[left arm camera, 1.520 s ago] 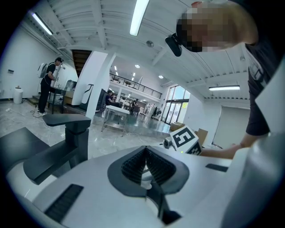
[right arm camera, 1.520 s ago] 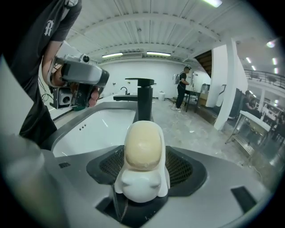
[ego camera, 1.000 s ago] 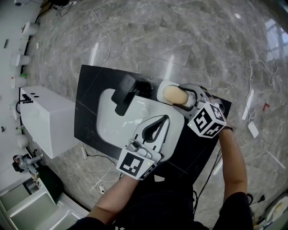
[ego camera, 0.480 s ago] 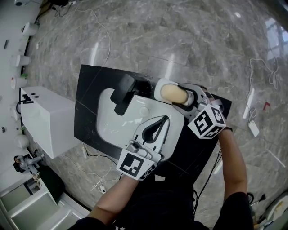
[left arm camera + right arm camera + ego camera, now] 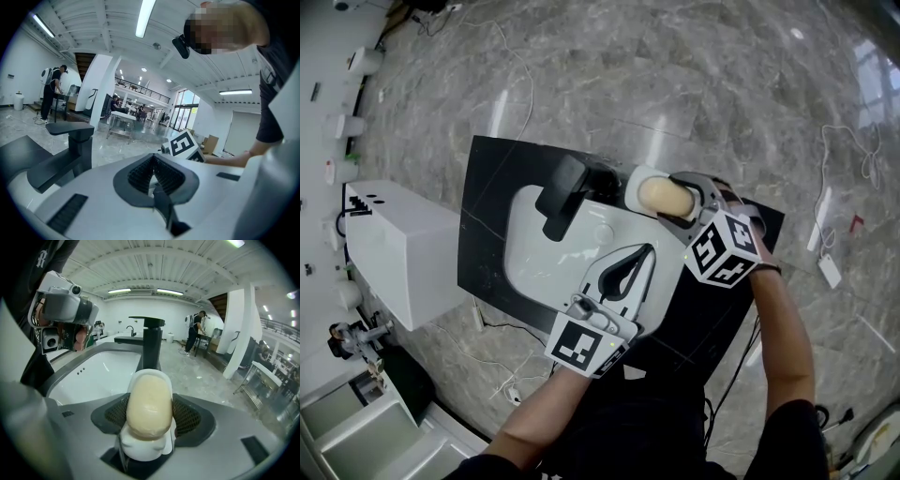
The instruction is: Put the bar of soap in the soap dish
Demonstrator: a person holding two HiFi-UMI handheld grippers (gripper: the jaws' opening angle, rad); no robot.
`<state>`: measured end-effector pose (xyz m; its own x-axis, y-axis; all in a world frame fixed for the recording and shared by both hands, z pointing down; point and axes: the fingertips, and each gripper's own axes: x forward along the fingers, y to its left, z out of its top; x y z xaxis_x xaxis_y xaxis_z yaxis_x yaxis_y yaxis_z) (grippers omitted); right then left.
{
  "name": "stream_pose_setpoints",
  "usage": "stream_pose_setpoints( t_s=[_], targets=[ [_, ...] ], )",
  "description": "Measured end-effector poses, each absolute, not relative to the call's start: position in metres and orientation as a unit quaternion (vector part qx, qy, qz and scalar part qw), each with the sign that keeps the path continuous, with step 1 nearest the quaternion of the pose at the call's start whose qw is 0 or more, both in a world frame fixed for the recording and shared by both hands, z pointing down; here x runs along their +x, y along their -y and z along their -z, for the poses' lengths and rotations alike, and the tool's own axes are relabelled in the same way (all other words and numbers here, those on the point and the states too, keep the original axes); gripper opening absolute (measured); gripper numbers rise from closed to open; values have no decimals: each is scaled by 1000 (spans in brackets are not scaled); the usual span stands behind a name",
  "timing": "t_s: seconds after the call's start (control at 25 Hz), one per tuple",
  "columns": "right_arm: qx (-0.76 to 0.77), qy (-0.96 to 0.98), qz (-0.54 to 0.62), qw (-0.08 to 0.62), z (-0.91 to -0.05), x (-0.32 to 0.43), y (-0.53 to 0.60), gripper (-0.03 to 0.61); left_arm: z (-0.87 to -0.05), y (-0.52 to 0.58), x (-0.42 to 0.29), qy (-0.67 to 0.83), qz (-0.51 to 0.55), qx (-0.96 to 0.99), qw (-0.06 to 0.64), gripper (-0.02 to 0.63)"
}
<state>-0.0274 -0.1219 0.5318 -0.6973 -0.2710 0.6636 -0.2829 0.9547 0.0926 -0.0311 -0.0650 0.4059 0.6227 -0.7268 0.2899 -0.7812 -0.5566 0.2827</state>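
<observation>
1. There are two grippers, one in each hand of the person. Each carries one cube with square markers.
2. The right gripper (image 5: 150, 401) is closed around the one bar of soap (image 5: 149, 409). In the right gripper view one dark ribbed pad (image 5: 115, 414) stands at each side of the soap, and as far as I can see both lie against it.
3. The soap is cream-coloured and rounded. It lies in the one white soap dish (image 5: 140, 452), whose rim shows behind the soap and whose body shows under it.
4. In the head view the dish stands on the edge of the sink (image 5: 534, 255), just beside the base of the faucet (image 5: 567, 195).
5. The left gripper (image 5: 645, 251) is clenched. In its own view the two pads meet at one point and nothing is between them. It hovers over the front part of the basin, apart from the soap and the dish.
6. There is one white sink, set in one black countertop (image 5: 487, 187), with one black faucet. In the right gripper view three small holes (image 5: 80, 371) show in the wall of the basin.
7. One white cabinet (image 5: 389, 253) stands at the left of the countertop, on the grey marble floor (image 5: 675, 75).
8. One person (image 5: 196, 331) stands far behind, at a table.
</observation>
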Motion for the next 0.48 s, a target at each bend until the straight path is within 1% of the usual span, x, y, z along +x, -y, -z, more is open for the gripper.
stream_pose_setpoints(
  t_s=[0.28,0.36,0.48],
  targets=[
    [173,955,18,242,-498,-38,122,273,-408,63,-36,432,-70,878,194,8],
    [172,958,28,226,-495,-43,124,273,-408,62,-36,432,-71,878,194,8],
    [169,959,26,225,-507,-44,126,273,-409,61,-36,432,-73,878,194,8]
  ],
)
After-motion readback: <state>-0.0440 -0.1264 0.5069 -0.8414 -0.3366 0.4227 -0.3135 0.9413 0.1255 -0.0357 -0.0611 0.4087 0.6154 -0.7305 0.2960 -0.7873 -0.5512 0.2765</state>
